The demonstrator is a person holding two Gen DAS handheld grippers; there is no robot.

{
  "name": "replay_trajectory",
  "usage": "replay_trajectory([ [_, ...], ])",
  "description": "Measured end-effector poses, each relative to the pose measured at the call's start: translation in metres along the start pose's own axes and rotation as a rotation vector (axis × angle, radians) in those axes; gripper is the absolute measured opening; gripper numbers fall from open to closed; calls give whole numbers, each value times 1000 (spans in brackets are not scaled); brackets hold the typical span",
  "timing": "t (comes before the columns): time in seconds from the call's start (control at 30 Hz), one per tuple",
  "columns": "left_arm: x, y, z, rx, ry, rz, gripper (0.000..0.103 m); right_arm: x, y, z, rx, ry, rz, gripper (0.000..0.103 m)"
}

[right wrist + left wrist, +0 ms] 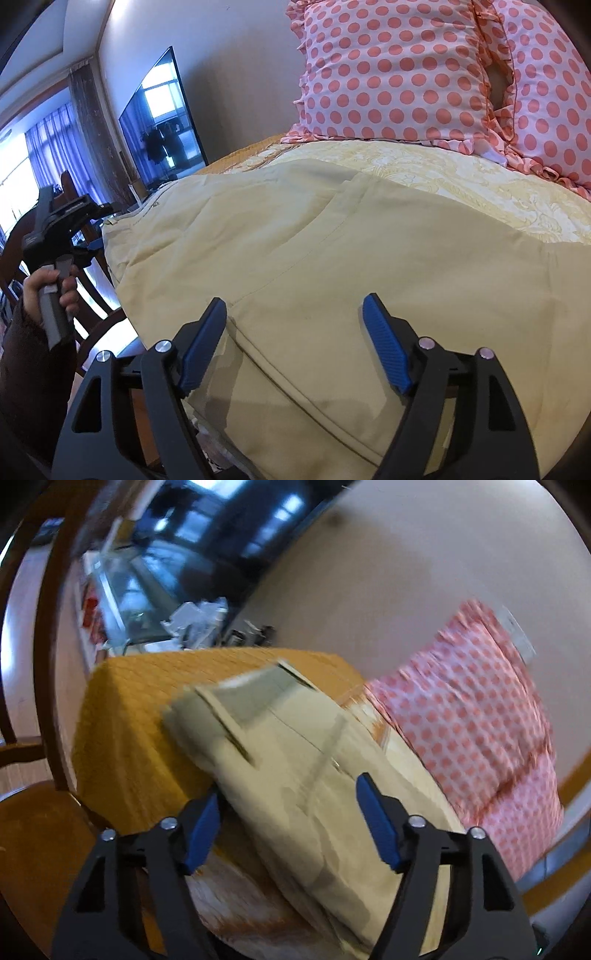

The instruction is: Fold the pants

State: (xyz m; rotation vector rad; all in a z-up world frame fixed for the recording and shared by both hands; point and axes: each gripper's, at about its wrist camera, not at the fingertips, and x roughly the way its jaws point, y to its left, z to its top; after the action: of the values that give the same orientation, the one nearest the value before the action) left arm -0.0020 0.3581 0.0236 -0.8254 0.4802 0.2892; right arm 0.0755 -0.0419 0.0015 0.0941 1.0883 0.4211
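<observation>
Beige pants (pixel 295 768) lie folded lengthwise on the bed, waistband at the far end in the left wrist view. My left gripper (pixel 288 794) is open and empty, hovering above the pants' near part; this view is blurred. In the right wrist view the pants (pixel 314 240) spread across the bed in front of me. My right gripper (pixel 293 306) is open and empty just over the cloth near its near edge. The left gripper's body, held by a hand, shows at the left (pixel 55 221).
Pink polka-dot pillows (pixel 391 70) (pixel 472 709) lean on the wall at the bed's head. A yellow patterned bedspread (pixel 461 177) and an orange cover (pixel 129 720) lie under the pants. A television (pixel 162 118) stands by the wall. Wooden chairs (pixel 40 834) stand beside the bed.
</observation>
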Motion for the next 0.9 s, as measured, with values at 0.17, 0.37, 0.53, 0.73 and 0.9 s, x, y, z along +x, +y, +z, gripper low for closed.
replay_trajectory([
  [0.17, 6, 22, 13, -108, -12, -20, 12, -6, -3, -2, 27, -14, 34, 78],
  [0.37, -15, -39, 15, 107, -69, -16, 7, -30, -13, -3, 62, -65, 61, 78],
  [0.53, -39, -153, -12, 377, -54, -179, 6, -68, -36, -4, 113, -159, 19, 78],
  [0.73, -51, -286, -126, 694, 113, -504, 7, -118, -78, -18, 211, -251, -128, 78],
  [0.9, -27, -329, -255, 893, 400, -635, 7, -165, -124, -46, 349, -307, -305, 78],
])
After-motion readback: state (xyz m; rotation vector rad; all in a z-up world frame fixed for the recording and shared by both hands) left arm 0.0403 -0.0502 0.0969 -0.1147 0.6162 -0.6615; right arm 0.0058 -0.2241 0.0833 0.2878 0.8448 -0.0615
